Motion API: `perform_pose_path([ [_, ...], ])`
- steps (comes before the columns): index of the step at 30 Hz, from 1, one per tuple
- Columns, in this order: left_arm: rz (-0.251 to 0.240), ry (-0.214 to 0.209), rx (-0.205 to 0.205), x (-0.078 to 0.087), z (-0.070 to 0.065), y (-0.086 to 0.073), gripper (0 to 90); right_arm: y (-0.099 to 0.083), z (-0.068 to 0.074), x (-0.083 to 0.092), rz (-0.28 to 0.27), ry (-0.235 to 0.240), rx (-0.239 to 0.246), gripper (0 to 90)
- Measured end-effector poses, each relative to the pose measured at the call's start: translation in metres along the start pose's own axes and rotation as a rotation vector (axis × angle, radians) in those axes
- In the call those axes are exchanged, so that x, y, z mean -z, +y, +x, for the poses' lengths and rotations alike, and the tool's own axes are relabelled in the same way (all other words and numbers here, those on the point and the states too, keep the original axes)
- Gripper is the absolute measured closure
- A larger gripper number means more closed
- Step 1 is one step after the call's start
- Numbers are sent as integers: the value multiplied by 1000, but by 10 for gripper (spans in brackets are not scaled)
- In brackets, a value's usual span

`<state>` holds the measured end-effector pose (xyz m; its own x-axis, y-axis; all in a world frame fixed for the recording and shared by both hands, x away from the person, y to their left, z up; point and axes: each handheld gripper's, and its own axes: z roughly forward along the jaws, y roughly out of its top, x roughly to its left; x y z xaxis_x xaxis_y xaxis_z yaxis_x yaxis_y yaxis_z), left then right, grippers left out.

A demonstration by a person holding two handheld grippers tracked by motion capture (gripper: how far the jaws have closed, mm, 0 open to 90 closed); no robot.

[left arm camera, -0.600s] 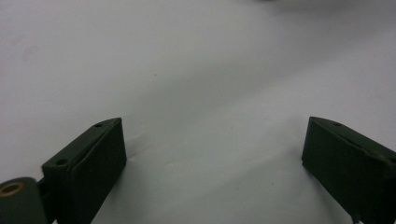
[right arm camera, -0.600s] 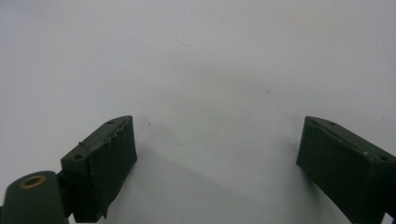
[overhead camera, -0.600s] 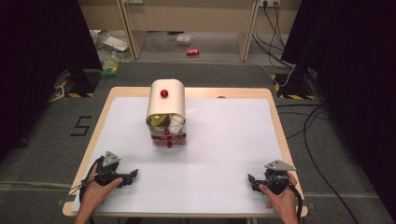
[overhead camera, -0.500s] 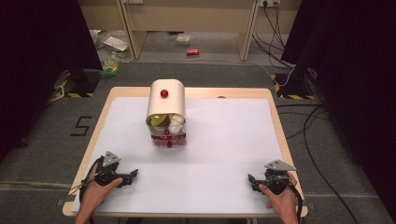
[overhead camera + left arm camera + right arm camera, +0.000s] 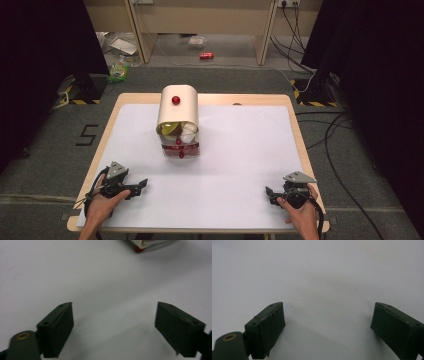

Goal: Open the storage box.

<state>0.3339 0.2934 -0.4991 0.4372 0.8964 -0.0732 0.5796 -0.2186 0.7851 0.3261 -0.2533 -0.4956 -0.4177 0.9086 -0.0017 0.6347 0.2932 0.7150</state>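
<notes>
Cream bread-bin-shaped box (image 5: 178, 121) with red knob at counter (image 5: 240, 150) centre, well ahead of both tongs, left tongs (image 5: 138, 186) and right tongs (image 5: 271, 195) near front corners, jaws spread wide, empty

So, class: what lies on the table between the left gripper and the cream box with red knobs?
Nothing: in the high view, bare white tabletop separates the left gripper from the box.

A cream, round-topped container (image 5: 177, 112) like a small bread box stands on the white table (image 5: 240, 150), left of centre and toward the far edge. A red knob (image 5: 175, 100) sits on its curved top. Its near end shows a yellow and a white item inside, above a clear front with red parts.
</notes>
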Motion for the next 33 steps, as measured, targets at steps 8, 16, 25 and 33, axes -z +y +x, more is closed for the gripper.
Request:
perform_pose_path([
  [8, -65, -8, -44, 5, -18, 10, 151, 0, 0, 0, 0, -1, 2, 118],
  [16, -158, -30, -59, 12, -37, 27, 151, 0, 0, 0, 0, -1, 2, 118],
  [25, -241, -58, -75, 21, -49, 43, 149, 0, 0, 0, 1, 1, -1, 117],
  [33, -287, -91, -100, 30, -62, 61, 151, 0, 0, 0, 1, 0, -1, 117],
])
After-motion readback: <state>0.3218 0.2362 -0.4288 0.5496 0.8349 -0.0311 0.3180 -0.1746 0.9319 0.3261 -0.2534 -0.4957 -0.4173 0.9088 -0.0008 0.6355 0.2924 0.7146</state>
